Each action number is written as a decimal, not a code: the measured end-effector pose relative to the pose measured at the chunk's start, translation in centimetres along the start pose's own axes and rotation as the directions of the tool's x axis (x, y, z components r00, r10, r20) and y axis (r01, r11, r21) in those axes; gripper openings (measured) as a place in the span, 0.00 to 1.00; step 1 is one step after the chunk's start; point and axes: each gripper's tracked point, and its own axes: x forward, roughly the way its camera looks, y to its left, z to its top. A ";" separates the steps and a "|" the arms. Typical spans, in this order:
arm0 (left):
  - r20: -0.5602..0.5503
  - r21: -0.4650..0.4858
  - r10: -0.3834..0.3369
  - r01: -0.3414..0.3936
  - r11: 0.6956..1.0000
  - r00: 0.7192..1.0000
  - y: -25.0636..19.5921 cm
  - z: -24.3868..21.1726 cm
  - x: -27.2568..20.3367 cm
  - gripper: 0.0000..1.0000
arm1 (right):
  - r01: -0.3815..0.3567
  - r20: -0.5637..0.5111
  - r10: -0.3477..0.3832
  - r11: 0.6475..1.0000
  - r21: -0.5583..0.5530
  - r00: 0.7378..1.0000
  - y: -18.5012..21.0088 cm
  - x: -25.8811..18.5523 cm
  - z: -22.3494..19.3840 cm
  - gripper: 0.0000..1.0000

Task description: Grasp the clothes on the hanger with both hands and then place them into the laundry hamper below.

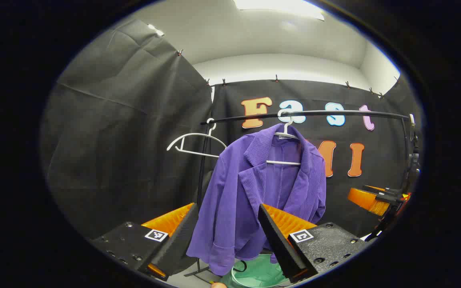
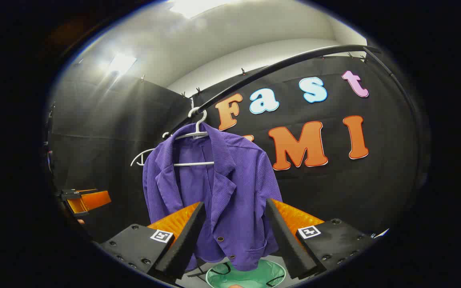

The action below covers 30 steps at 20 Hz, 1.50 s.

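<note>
Hanging off a white hanger (image 1: 287,134), purple jacket (image 1: 250,200) (buttons (image 2: 220,239) seen from right gripper view); both grippers (image 1: 224,236) (image 2: 234,236) spread wide, nothing held, hamper (image 2: 246,276) below.

Jacket (image 2: 222,188) on hanger (image 2: 195,132) hangs from rail (image 2: 278,66) ahead of the fingers (image 2: 182,240), laundry hamper (image 2: 246,276) below, between them.

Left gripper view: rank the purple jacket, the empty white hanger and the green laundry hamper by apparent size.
1. purple jacket
2. empty white hanger
3. green laundry hamper, though partly hidden, so the last two are unsure.
</note>
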 end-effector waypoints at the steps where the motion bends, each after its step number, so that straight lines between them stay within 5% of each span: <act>1: -0.004 0.008 -0.008 0.008 1.000 1.000 -0.1 -0.2 0.1 0.92 | 0.000 -0.007 0.000 1.000 0.006 1.000 -0.1 0.1 -0.1 0.89; 2: -0.008 0.012 -0.020 0.020 1.000 1.000 -0.4 -0.2 0.1 0.92 | 0.001 -0.005 -0.001 1.000 0.006 1.000 -0.2 0.3 -0.1 1.00; 13: -0.029 0.004 -0.015 0.016 1.000 0.999 -0.3 -0.5 0.9 0.98 | -0.003 -0.013 0.004 0.999 0.041 1.000 -0.2 2.6 -0.5 1.00; 17: -0.055 -0.008 -0.029 0.029 1.000 0.998 -0.7 -1.0 0.8 0.93 | 0.032 -0.026 -0.032 0.999 0.036 0.999 -0.7 3.1 -1.4 0.98; 18: -0.060 -0.010 -0.034 0.034 0.999 0.998 -0.7 -1.1 0.7 0.93 | 0.032 -0.034 -0.031 0.999 0.033 0.999 -0.4 3.2 -1.7 0.89; 19: -0.064 -0.017 -0.048 0.047 0.999 0.997 -1.0 -1.1 0.7 0.93 | 0.027 -0.034 -0.025 0.999 0.032 0.999 0.0 3.3 -1.6 0.98; 24: -0.074 -0.027 -0.053 0.051 0.998 0.996 -1.0 -1.4 0.7 0.92 | 0.026 -0.029 -0.026 1.000 0.008 0.999 1.3 5.2 -1.6 0.97; 25: -0.079 -0.032 -0.053 0.051 0.998 0.995 -0.9 -1.5 0.8 0.92 | 0.026 -0.033 -0.026 1.000 0.003 0.999 1.6 6.0 -1.8 0.87; 26: -0.082 -0.039 -0.053 0.050 0.998 0.995 -1.0 -1.5 0.8 0.92 | 0.026 -0.035 -0.026 1.000 0.002 0.999 1.9 6.6 -2.1 0.97; 27: -0.085 -0.041 -0.052 0.049 0.998 0.995 -1.0 -1.6 0.8 0.92 | 0.028 -0.035 -0.028 1.000 0.007 0.999 2.1 7.5 -2.1 0.87; 30: -0.104 -0.027 -0.028 0.025 0.999 0.994 -0.3 -2.0 0.7 0.92 | 0.030 -0.048 -0.029 0.999 0.019 0.998 2.9 10.2 -2.9 0.83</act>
